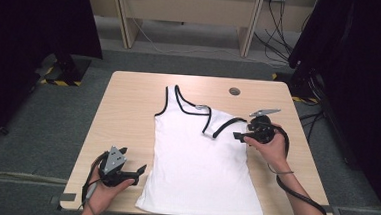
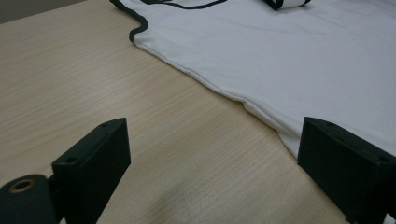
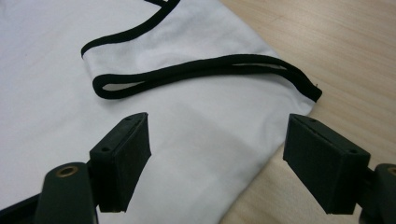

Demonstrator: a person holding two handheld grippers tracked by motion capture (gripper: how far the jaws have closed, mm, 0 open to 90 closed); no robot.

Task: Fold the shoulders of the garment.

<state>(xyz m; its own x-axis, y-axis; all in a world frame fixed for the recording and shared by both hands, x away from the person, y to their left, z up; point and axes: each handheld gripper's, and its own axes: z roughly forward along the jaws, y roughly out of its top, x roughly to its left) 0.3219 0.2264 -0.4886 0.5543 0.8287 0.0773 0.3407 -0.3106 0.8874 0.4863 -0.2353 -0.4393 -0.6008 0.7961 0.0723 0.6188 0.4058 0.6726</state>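
- A white tank top (image 1: 200,163) with black trim lies flat on the light wooden table (image 1: 128,113), hem toward the person, neckline toward the far edge.
- One shoulder strap (image 1: 225,125) is folded down over the chest; the other strap (image 1: 171,99) lies stretched out toward the far side.
- The right gripper (image 1: 238,136) sits just beside the folded strap at the top's right edge. Its jaws stand wide apart with nothing pinched between them; in the right gripper view the strap's black loop (image 3: 205,70) lies just ahead of the pads.
- The left gripper (image 1: 142,170) rests low over the table near the top's lower left side. Its jaws are also wide; one pad (image 2: 343,161) hangs over the cloth's edge, the other over bare wood.
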